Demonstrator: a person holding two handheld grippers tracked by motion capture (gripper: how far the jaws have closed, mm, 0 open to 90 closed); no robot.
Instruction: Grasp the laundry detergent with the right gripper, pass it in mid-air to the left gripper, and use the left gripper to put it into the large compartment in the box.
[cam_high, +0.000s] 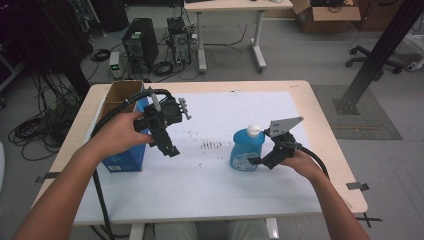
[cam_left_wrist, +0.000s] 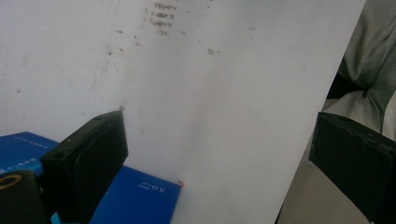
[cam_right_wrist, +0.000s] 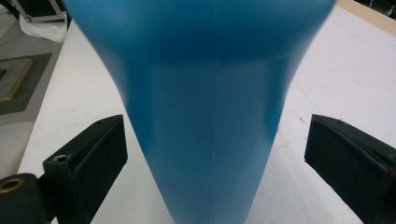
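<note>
- The blue soap bottle (cam_high: 246, 150) with a white cap stands upright on the table (cam_high: 210, 200), right of its middle.
- The right gripper (cam_high: 256, 161) has its jaws spread, one on each side of the bottle, apart from it.
- The left gripper (cam_high: 171, 150) hangs with jaws apart, holding nothing, just beside the blue cardboard box (cam_high: 125, 159) near the table's left edge.

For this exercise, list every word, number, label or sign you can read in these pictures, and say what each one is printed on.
No text can be read with certainty.
Blue box: small white print, in the left gripper view, looks like "S0.78" but is too blurred to be sure; more white print at its left edge, unreadable.
Blue bottle: pale label with print, too small to read in the high view.
White table cover: dark smudged marks, not legible as words.
</note>
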